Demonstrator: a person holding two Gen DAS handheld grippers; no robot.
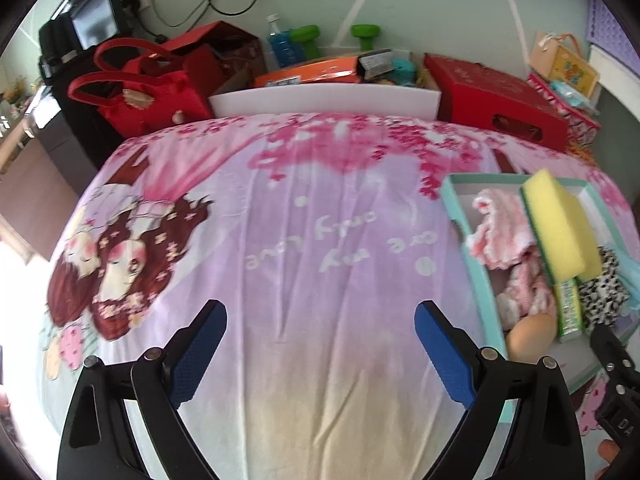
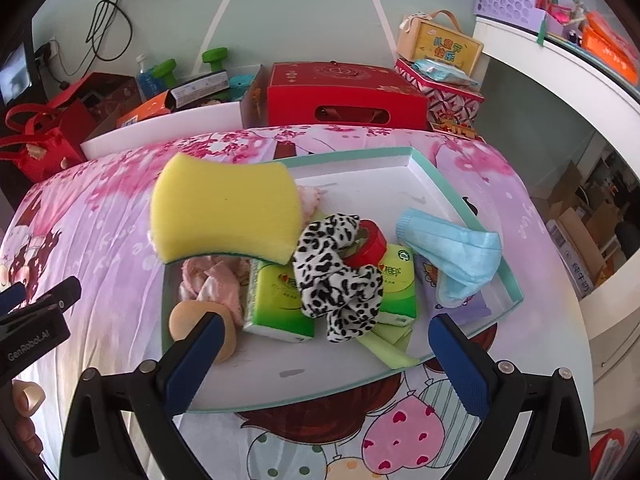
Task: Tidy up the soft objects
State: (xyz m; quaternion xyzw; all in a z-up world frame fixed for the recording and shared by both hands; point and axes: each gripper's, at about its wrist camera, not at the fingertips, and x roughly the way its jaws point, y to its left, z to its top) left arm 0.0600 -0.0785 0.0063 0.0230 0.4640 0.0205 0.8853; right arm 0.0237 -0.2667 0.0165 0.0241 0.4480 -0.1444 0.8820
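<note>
A teal-rimmed white tray (image 2: 424, 168) lies on the pink cartoon bedsheet (image 1: 280, 220). In it rest a yellow sponge (image 2: 224, 212), a leopard-print scrunchie (image 2: 336, 280), a blue face mask (image 2: 452, 256), pink cloth (image 2: 216, 280), two green tissue packs (image 2: 276, 300), a red tape roll (image 2: 370, 244) and a beige puff (image 2: 188, 320). My right gripper (image 2: 324, 360) hovers open over the tray's near edge, holding nothing. My left gripper (image 1: 320, 348) stands open above bare sheet, left of the tray (image 1: 472, 216); the sponge (image 1: 560, 220) shows there too.
Behind the bed sit a white board (image 1: 320, 100), red bags (image 1: 136, 92), a red box (image 2: 344, 96), an orange box (image 1: 308, 72), green dumbbells (image 1: 360, 34) and a blue bottle (image 1: 280, 44). A white counter (image 2: 560, 80) curves at the right.
</note>
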